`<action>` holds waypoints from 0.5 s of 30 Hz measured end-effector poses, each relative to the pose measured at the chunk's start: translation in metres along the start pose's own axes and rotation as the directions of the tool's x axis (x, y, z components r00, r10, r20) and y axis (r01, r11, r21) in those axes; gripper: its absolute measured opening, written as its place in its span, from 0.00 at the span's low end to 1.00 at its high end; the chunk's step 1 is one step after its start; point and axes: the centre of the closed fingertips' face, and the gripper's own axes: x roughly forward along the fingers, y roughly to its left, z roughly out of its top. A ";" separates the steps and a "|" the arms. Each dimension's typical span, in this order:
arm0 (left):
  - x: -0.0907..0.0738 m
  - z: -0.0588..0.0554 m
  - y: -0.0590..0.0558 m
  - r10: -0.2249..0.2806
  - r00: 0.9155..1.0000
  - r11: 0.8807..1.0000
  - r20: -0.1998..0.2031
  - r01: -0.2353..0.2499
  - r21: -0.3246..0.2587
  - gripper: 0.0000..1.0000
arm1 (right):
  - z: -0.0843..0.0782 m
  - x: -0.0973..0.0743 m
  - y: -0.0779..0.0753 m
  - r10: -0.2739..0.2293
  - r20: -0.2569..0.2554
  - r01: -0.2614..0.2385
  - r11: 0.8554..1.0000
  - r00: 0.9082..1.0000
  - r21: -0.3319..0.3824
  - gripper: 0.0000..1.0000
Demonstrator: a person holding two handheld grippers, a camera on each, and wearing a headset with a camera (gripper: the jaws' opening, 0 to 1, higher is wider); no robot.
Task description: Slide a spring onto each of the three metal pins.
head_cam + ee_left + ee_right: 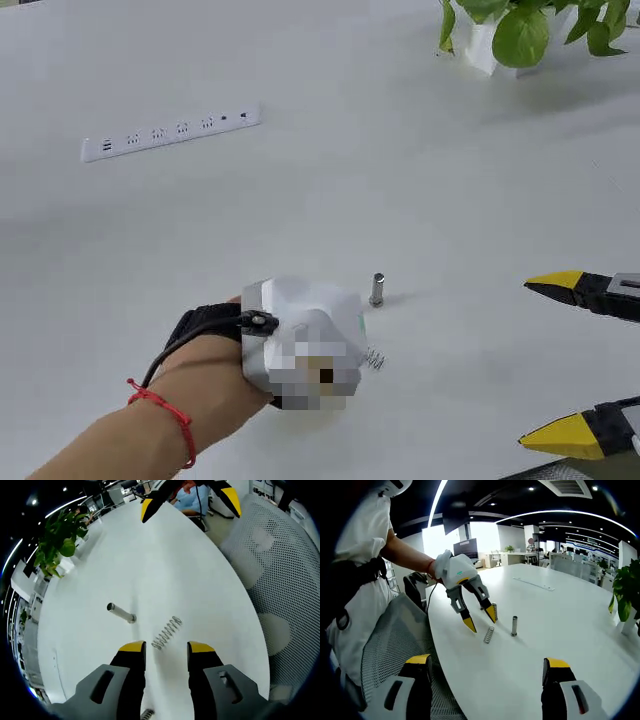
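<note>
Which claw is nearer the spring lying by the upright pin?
Left. The left claw hangs open right over the spring; the right claw is open too, well off to the side.

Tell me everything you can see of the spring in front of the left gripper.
The spring is a small silvery wire coil, apparently metal, lying on its side on the white table. Its near end lies just at the open jaw tips of the left gripper, untouched by them. A metal pin stands close by, apart from it.
</note>
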 end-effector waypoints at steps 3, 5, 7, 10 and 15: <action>0.004 0.002 0.001 -0.016 1.000 1.000 -0.013 0.016 0.010 0.27 | -0.002 -0.003 -0.002 -0.010 0.010 0.010 1.000 1.000 0.002 0.91; 0.005 0.002 0.001 -0.026 0.999 1.000 -0.026 0.026 0.015 0.25 | -0.004 -0.005 -0.002 -0.016 0.013 0.015 1.000 1.000 0.006 0.90; 0.008 0.001 0.003 -0.032 0.999 0.999 -0.044 0.033 0.015 0.23 | -0.007 -0.008 -0.004 -0.027 0.013 0.027 1.000 1.000 0.012 0.90; 0.011 -0.001 0.003 -0.039 0.997 0.999 -0.068 0.040 0.010 0.21 | -0.009 -0.011 -0.007 -0.046 0.020 0.045 0.999 0.999 0.021 0.89; 0.014 -0.009 -0.003 -0.059 0.993 0.998 -0.105 0.056 -0.028 0.18 | -0.009 -0.014 -0.007 -0.068 0.036 0.067 0.997 0.997 0.033 0.88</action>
